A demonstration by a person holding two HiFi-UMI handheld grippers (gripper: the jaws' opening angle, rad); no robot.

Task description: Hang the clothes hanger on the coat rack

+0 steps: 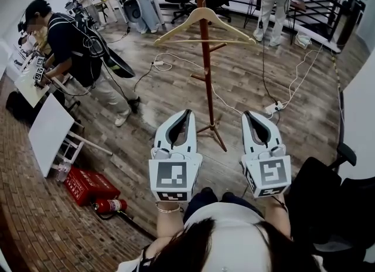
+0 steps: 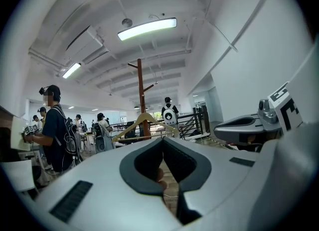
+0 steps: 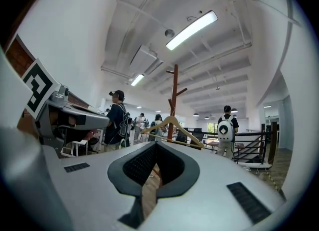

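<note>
Wood floor (image 1: 152, 104) with coat rack (image 1: 207, 89), power strip (image 1: 273, 108), fire extinguisher (image 1: 109, 206)

No text, number or brand could be read. Black-and-white square markers (image 1: 174, 174) were carried on the left gripper (image 1: 186, 114) and right gripper (image 1: 250, 114); white print on the red box (image 1: 88, 184) was too small to be read.

Two grippers are held out in front of the body, side by side and a little apart. The left gripper (image 1: 188, 112) is kept level and pointed to the far side, and its jaws are closed together with nothing between them. The right gripper (image 1: 249, 114) is kept the same way, with its jaws closed and empty too. The left forearm (image 1: 167, 225) is seen stretched forward behind the left gripper.
</note>
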